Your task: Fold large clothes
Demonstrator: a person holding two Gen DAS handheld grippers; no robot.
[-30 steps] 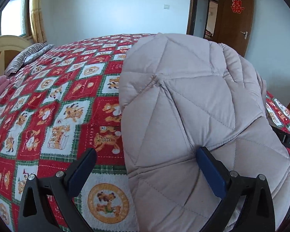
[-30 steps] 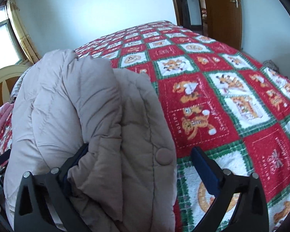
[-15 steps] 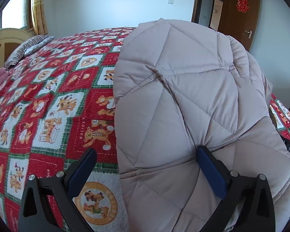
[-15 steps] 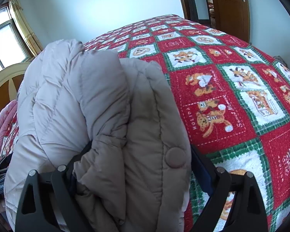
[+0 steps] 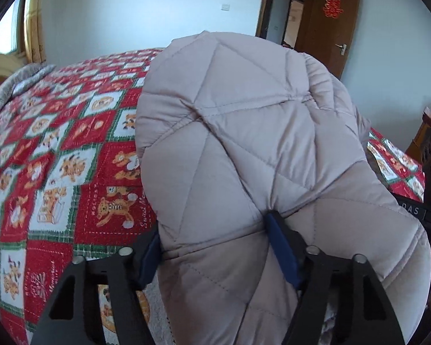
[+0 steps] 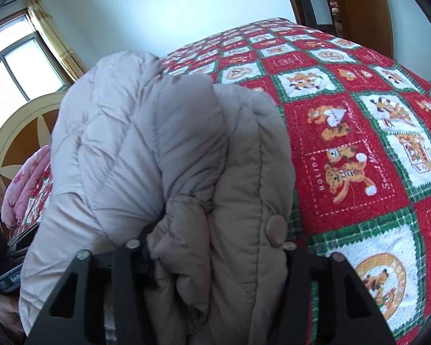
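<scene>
A puffy beige quilted coat [image 5: 244,149] was clamped by both the left gripper [image 5: 215,247] and the right gripper [image 6: 215,247] above the red teddy-bear bedspread [image 5: 57,158], seemingly mid-fold, and lowering it flat appeared due next.

A bedroom with a bright holiday bedspread

The red, green and white teddy-bear quilt [image 5: 71,172] covers the bed; a brown wooden door [image 5: 330,23] stands open, and a curtained window [image 6: 17,69] glows above the round-topped headboard [image 6: 23,129].

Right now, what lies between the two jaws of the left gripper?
A thick fold of the beige quilted jacket fills the gap in the left gripper, as the left wrist view shows.
</scene>
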